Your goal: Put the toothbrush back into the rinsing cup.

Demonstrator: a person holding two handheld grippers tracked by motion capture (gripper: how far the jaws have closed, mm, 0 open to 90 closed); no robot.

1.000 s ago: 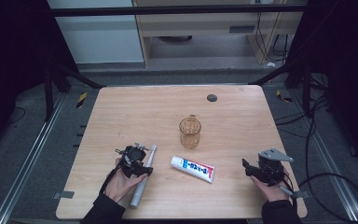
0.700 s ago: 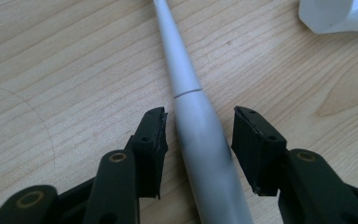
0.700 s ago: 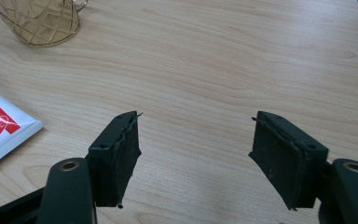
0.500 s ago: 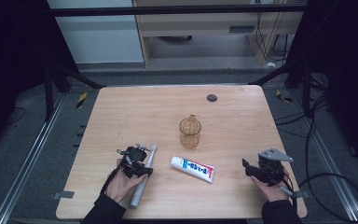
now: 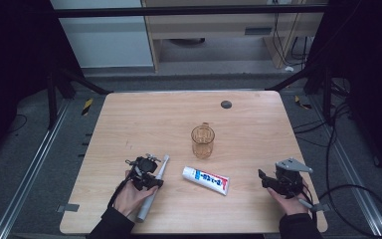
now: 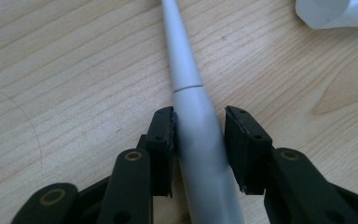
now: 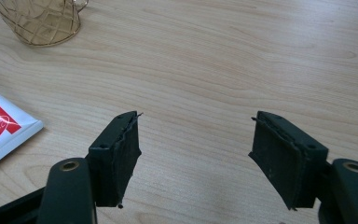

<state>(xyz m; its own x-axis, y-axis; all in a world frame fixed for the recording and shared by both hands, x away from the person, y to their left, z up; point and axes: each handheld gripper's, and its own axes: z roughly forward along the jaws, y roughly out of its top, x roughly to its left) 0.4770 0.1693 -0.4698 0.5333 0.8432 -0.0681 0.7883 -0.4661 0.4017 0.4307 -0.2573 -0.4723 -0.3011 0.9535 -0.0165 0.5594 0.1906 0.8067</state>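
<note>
Grey toothbrush (image 6: 196,126) lies flat on the counter (image 5: 144,119) near its front left, between the left gripper (image 6: 199,140) fingers (image 6: 162,140); one finger touches the handle, the other stands just off it. Toothpaste (image 5: 206,180) lies just beside, amber cup (image 5: 202,141) behind it. Right gripper (image 7: 196,154) fingers spread wide over bare wood, holding nothing.

L gripper (image 6: 199,149) jaws astride grey toothbrush handle (image 6: 200,126), partly open.

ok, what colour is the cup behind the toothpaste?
Clear amber cup with a diamond pattern, best seen in the right gripper view.
</note>
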